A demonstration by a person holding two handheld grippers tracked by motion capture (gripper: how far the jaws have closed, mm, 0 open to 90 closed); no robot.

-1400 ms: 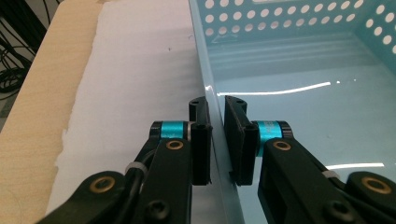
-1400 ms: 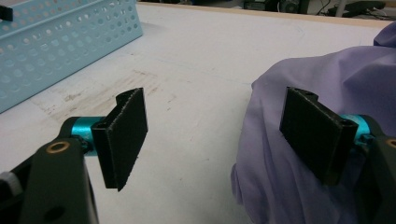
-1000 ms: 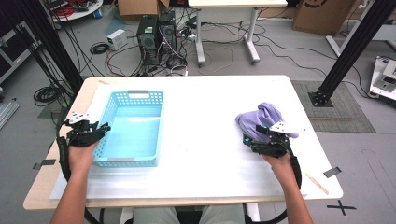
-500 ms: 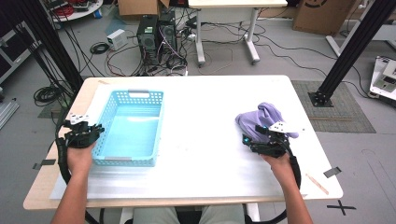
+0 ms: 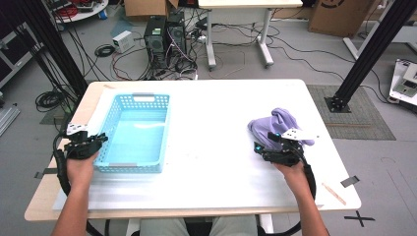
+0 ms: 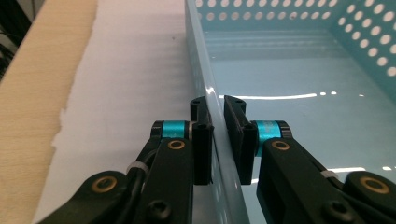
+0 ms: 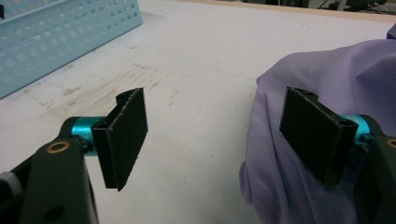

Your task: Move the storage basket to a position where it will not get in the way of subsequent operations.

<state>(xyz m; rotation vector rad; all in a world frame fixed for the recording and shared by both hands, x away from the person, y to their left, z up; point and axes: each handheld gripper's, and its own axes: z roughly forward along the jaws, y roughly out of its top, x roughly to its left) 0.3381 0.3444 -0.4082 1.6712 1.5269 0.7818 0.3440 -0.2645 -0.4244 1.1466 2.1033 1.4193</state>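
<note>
At the near edge of the high view, two forearms come in over a white surface (image 5: 211,147) whose pale wooden border shows along its left and near sides. A light strip lies near its near right corner.

The left tool (image 5: 97,143) sits at the near left corner of a light blue perforated plastic basket (image 5: 135,169). In the left gripper view its jaws have just been closing and now pinch the basket's thin left wall (image 6: 219,154) between them, one pad outside, one inside. The basket stands flat on the left half of the surface, its long side running away from the person, with nothing in it.

The right tool (image 5: 263,146) rests on the right half of the surface, well apart from the basket. Its jaws stand wide, holding nothing. In the right gripper view one pad (image 7: 126,135) hangs over bare, scuffed surface and the other (image 7: 317,130) lies against a crumpled lilac cloth (image 7: 327,84), without pressing it from both sides. The cloth (image 5: 275,123) is heaped just beyond and beside this tool.

Beyond the far edge, the grey floor carries tangled black cables (image 5: 162,64), two dark computer towers (image 5: 164,34) and a small white box (image 5: 123,42). A white-legged table (image 5: 236,29) stands behind them, with cardboard boxes (image 5: 339,14) farther back. Black frame posts (image 5: 369,54) rise at either side, the right one standing on a dark mat (image 5: 354,115).
</note>
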